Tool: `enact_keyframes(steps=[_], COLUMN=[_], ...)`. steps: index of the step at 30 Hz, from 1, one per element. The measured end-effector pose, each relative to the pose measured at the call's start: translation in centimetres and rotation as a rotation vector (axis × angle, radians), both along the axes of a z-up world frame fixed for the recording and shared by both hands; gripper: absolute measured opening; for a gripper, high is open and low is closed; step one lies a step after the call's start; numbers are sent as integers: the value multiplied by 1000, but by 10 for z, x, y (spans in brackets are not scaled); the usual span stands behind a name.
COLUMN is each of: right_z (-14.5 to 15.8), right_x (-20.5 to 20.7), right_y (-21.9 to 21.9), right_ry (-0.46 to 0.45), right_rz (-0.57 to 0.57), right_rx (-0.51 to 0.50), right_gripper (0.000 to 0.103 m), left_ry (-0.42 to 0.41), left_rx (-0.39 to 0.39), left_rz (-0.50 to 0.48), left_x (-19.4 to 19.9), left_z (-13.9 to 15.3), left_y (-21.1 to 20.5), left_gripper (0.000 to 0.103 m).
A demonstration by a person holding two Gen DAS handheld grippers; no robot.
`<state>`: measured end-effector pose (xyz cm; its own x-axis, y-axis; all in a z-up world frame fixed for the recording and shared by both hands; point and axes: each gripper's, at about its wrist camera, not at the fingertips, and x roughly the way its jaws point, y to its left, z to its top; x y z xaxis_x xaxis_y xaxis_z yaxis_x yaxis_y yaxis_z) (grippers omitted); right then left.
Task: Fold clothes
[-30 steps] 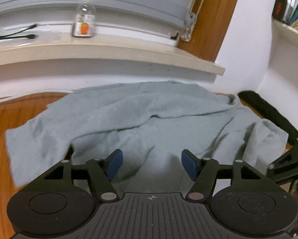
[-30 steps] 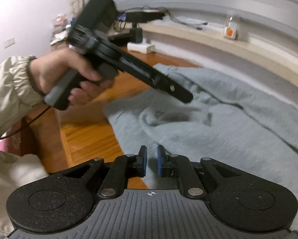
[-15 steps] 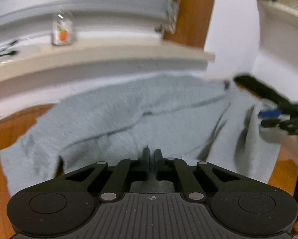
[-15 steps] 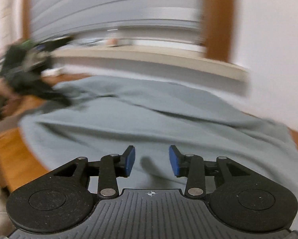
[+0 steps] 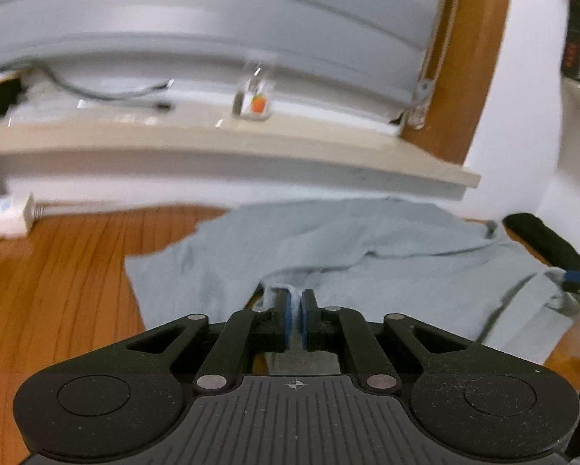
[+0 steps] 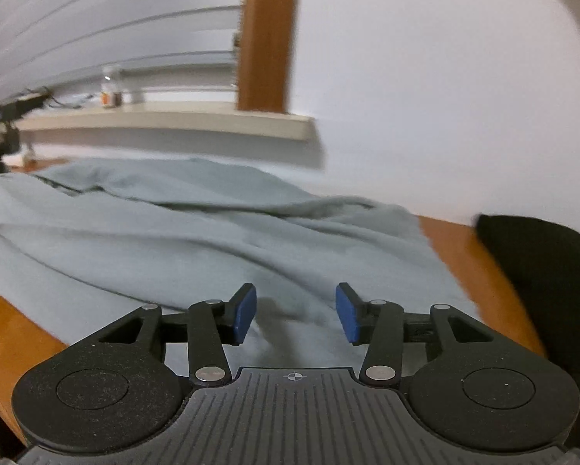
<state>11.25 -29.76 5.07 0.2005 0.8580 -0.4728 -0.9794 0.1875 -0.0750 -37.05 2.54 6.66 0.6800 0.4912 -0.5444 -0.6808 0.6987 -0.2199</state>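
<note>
Left gripper (image 5: 297, 312) clamped on a raised fold of grey garment (image 5: 386, 255), spread across wooden table (image 5: 57, 290) near its far edge; right gripper (image 6: 296, 312) spread wide, hovering above cloth

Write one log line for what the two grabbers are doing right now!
left gripper: shut on grey garment edge | right gripper: open, over grey garment | stage: fold starting

garment: pale grey-blue sweatshirt (image 5: 386, 248) | state: unfolded, rumpled, creased | pose: spread flat | place: on wooden table (image 5: 57, 290), near the wall
</note>
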Motion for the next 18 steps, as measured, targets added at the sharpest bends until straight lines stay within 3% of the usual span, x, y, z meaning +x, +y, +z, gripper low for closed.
enact_keyframes(steps=[1,3,4,8,12,18], right_z=[-1,-2,-2,-1,-1,-2], right_x=[4,11,14,21,23,38], right_y=[-4,-11,-13,-18,-7,12], right_ry=[-5,-5,-4,-9,-32,-66], right_rz=[-13,-33,-35,-24,-7,33], right_rx=[-3,-7,-7,-2,-34,-124], right_gripper=[47,48,50,56,61,61], left_ry=[7,16,10,-16,-31,-4], left_rx=[-6,18,28,57,65,47], left_rz=[15,28,22,-35,-137,-409], left_x=[0,1,3,23,63,169], left_z=[-3,-3,-1,9,16,15], left_y=[2,2,1,-6,-20,-61], left_gripper=[17,40,45,54,55,60])
